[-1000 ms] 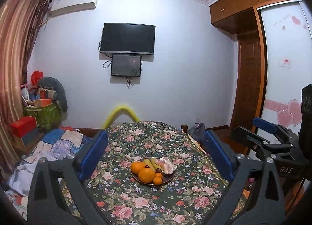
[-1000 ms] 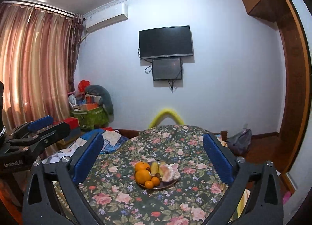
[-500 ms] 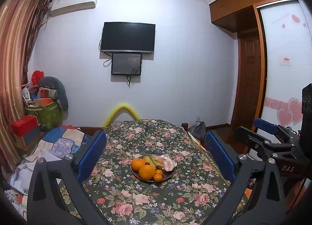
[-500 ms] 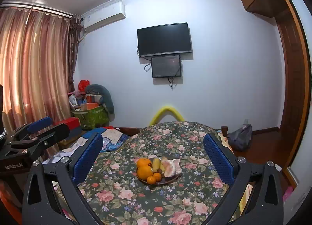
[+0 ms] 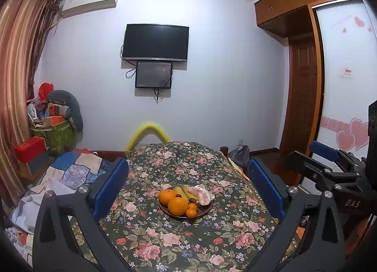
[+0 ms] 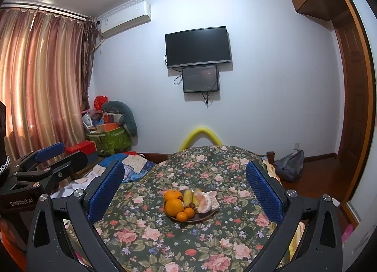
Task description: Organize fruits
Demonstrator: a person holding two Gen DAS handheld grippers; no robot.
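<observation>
While level (jaws spread), both grippers (image 5: 188, 187) (image 6: 185, 187) face the plate (image 5: 202, 211).

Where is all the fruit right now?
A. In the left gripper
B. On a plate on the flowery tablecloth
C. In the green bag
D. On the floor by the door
B: the oranges, bananas and peeled pomelo sit together on the plate on the floral tablecloth; both grippers are open and empty.

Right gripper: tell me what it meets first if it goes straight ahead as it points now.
Probably the plate of fruit, about at the large orange, though depth is unclear. The open right gripper holds nothing.
</observation>
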